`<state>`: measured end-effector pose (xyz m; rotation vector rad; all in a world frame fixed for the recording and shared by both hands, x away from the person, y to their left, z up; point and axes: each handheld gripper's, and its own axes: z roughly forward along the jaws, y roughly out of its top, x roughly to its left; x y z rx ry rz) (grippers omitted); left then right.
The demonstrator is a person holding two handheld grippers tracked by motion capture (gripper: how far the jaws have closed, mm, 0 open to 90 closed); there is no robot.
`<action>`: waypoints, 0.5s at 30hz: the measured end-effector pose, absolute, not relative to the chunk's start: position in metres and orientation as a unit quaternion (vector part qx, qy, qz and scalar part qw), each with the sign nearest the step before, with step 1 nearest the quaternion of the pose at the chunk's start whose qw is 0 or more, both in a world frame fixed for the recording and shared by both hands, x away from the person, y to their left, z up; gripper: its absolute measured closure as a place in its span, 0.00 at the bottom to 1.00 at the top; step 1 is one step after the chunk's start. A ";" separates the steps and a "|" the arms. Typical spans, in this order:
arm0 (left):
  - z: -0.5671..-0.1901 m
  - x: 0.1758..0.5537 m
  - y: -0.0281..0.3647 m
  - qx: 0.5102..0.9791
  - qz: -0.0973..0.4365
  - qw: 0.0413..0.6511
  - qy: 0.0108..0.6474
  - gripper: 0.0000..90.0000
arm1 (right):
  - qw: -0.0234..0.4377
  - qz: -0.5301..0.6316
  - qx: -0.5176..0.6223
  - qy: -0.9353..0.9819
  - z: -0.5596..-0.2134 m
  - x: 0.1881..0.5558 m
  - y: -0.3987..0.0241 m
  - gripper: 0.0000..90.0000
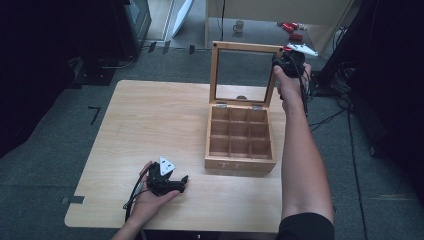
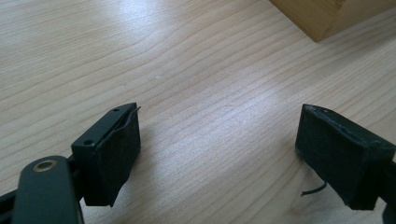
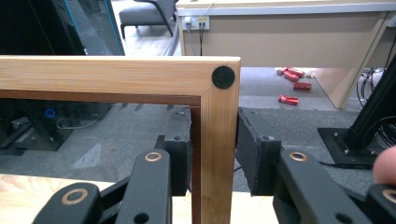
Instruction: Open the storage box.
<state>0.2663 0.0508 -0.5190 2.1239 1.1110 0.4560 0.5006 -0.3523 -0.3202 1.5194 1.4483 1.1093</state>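
Observation:
A wooden tea box [image 1: 240, 159] with several empty compartments stands on the right half of the table. Its glass-paned lid [image 1: 246, 47] is raised upright. My right gripper [image 1: 286, 62] is shut on the lid's frame [image 3: 116, 74], just below the corner with the round black bumper [image 3: 223, 77]. The pads [image 3: 180, 140] press on both sides of the wooden upright. My left gripper [image 1: 182, 182] rests low over the table near the front edge, left of the box. It stands open [image 2: 219, 135] with bare wood between its jaws, and a box corner [image 2: 322, 18] lies ahead of it.
The light wooden table [image 1: 150, 120] stands on grey carpet. Beyond it are a desk, a mug [image 1: 239, 26] and several red cans [image 3: 292, 74] on the floor. Dark equipment and cables line the left and right sides.

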 end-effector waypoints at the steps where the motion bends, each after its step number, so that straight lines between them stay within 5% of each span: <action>1: -0.519 0.266 0.051 0.817 0.175 0.344 0.428 0.16 | 0.374 0.433 0.593 0.566 -0.320 0.501 -0.352 0.75; 10: -0.519 0.267 0.052 0.817 0.171 0.347 0.428 0.16 | 0.369 0.426 0.595 0.573 -0.319 0.507 -0.353 0.75; 12: -0.519 0.267 0.052 0.816 0.170 0.348 0.429 0.16 | 0.360 0.436 0.589 0.577 -0.318 0.505 -0.355 0.66; 13: -0.519 0.267 0.052 0.816 0.170 0.348 0.429 0.16 | 0.342 0.455 0.581 0.581 -0.315 0.501 -0.358 0.52; 15: -0.519 0.267 0.052 0.816 0.171 0.347 0.429 0.16 | 0.339 0.458 0.580 0.582 -0.314 0.498 -0.359 0.47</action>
